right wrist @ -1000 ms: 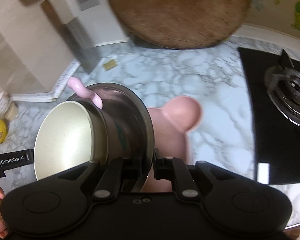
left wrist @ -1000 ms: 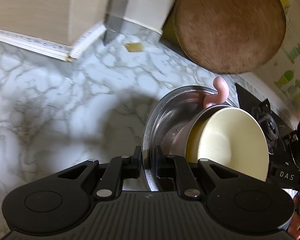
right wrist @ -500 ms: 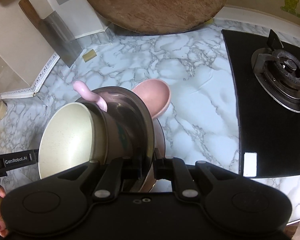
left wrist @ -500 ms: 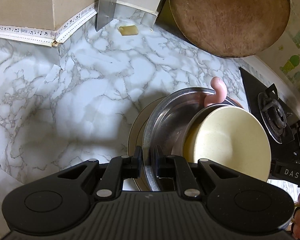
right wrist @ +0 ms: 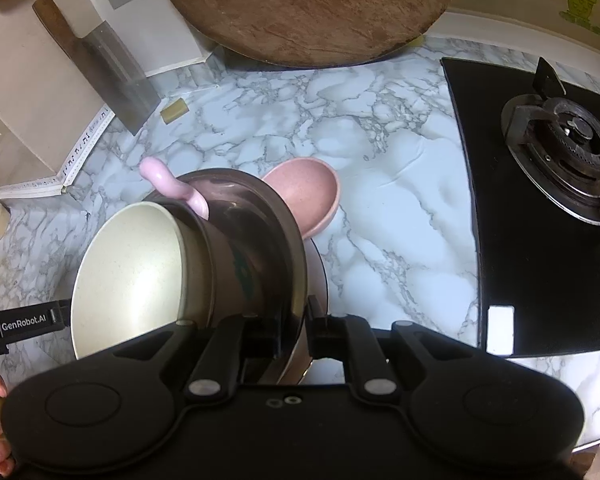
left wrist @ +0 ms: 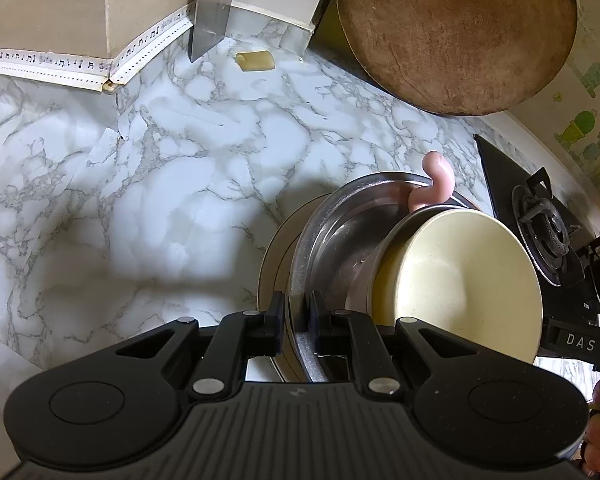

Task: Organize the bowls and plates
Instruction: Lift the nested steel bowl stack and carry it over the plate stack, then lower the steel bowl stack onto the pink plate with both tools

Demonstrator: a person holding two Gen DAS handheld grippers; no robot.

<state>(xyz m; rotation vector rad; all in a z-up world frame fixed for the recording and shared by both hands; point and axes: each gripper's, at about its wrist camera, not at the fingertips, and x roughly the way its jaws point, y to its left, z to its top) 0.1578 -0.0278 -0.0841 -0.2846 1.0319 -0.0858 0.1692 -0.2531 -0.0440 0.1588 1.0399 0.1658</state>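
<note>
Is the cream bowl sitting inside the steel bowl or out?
Inside: the cream bowl sits within the steel bowl, whose rim both grippers clamp.

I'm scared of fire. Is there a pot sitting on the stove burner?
No, the stove burner is bare; the metal bowl is held over the marble counter.

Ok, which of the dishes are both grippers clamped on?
The steel bowl: left gripper and right gripper pinch opposite rims. The cream bowl sits inside it, ungripped.

cup [left wrist: 460,284] in steel bowl [left wrist: 340,232] | bowl on plate [left wrist: 274,256] | stove [right wrist: 560,152] right
</note>
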